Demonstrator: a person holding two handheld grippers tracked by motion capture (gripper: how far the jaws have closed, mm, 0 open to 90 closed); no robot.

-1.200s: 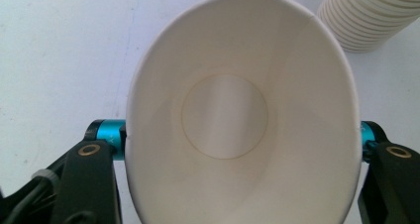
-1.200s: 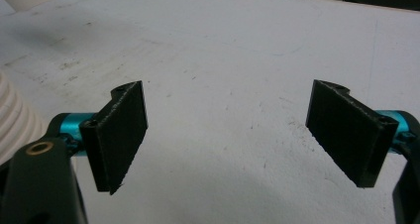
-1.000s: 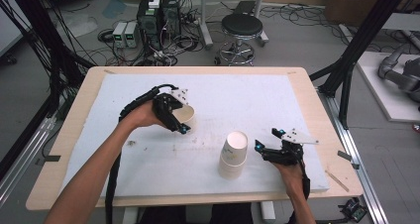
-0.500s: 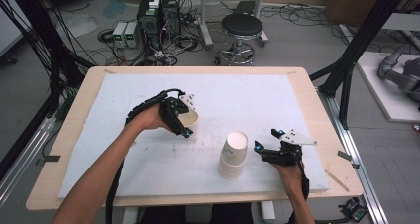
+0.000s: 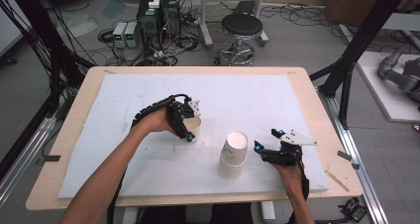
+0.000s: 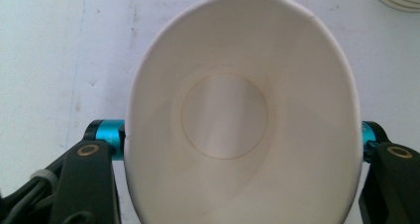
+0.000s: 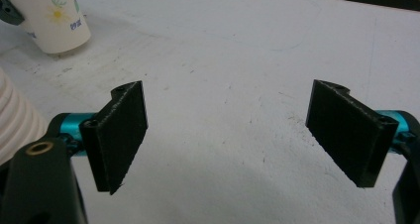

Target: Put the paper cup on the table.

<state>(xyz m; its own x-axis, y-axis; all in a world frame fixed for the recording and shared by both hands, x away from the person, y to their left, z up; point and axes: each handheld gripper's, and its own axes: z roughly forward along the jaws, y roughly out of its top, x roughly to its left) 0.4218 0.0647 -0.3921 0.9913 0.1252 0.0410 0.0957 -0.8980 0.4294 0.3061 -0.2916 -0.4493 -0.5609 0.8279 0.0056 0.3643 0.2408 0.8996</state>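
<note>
Forearms come in from the near edge of the tabletop [image 5: 307, 85], and much of my left gripper [image 5: 183, 122] is hidden under the hand and its looped cable. Nearest me, toward the near right corner, my right gripper [image 5: 270, 144] rests low on the white mat [image 5: 124, 110] with its jaws spread wide and nothing between them; in the right gripper view I see bare mat between the two black pads [image 7: 121, 135]. Just left of it, close but not touching as far as I can tell, stands the stack of paper cups [image 5: 234, 154], cut down to a ribbed white sliver at the left edge of the right gripper view. Farther in, near the middle of the tabletop, my left gripper is clamped on a single paper cup [image 5: 193, 127], tilted, the rim squeezed into an oval. In the left gripper view the cup's mouth [image 6: 237, 115] covers both pads, so I can't see the contact itself. I can't make out whether its base touches the mat.
</note>
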